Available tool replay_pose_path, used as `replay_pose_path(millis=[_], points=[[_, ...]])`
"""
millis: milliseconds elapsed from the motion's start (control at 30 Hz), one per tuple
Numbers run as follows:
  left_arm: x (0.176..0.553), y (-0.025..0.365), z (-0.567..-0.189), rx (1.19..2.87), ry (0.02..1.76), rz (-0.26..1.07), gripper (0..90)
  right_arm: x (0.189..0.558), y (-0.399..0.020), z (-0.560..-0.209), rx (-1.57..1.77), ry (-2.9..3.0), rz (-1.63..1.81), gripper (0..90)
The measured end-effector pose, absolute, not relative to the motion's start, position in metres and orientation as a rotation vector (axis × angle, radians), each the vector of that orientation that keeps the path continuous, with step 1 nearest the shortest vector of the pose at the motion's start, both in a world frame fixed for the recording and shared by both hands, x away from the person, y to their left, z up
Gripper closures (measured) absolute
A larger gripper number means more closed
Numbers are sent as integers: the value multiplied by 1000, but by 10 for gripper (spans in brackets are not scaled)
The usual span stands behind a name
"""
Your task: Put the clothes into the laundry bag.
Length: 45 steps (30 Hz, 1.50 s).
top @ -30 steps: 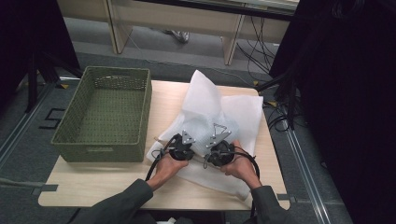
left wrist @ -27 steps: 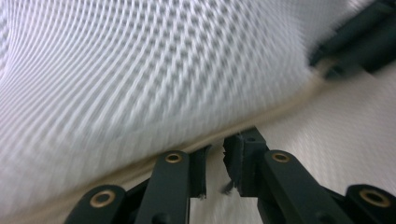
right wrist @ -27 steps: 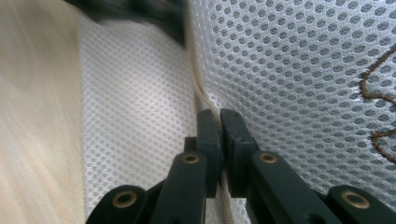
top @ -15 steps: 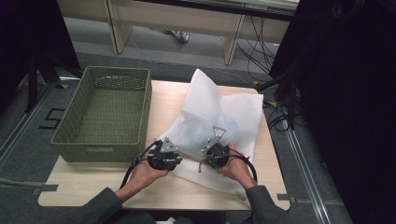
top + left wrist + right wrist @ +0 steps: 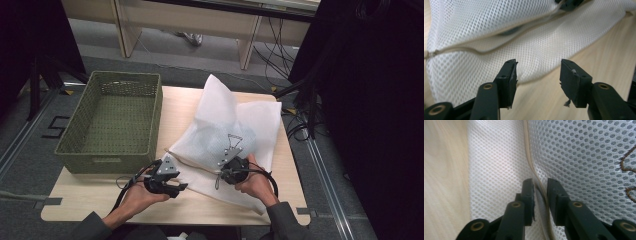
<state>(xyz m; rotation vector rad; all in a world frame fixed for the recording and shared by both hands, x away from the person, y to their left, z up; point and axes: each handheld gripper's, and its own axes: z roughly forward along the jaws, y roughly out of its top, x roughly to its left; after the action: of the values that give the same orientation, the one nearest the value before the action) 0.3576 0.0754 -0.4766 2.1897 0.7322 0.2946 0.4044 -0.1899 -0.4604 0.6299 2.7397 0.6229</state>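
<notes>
My left gripper (image 5: 176, 189) has let go and pulled back from the mesh bag (image 5: 235, 125), fingers released; the right gripper's (image 5: 541, 185) fingers are loosening around the zipper (image 5: 530, 157). Zipping looks done.

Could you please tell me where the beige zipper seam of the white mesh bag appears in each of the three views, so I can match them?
High view: the zipper seam runs as a thin beige line along the near edge of the mesh bag, between the two grippers.
Left gripper view: it crosses the upper half, from the left edge to the top right.
Right gripper view: it runs down the middle and passes between the jaws.
Shared landmark: the wooden table.
</notes>
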Motion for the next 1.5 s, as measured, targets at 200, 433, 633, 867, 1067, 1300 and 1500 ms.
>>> replay_pose_path(millis=[200,433,633,867,1067,1300,1500], points=[[347,88,-471,2179,736,303,400,392,-193,-449,634,2658,725,659],[337,108,-466,2164,756,306,348,378,-196,-444,629,2620,768,598],[331,126,-461,2139,772,317,321,374,-205,-434,717,2484,873,506],[326,141,-461,2108,812,328,290,374,-217,-434,793,2421,934,455],[321,156,-461,2096,840,320,257,371,-225,-434,885,2372,1012,418],[320,165,-463,2072,861,335,221,365,-231,-436,917,2365,1049,400],[316,173,-461,2076,829,375,159,357,-233,-438,945,2355,1064,378]])
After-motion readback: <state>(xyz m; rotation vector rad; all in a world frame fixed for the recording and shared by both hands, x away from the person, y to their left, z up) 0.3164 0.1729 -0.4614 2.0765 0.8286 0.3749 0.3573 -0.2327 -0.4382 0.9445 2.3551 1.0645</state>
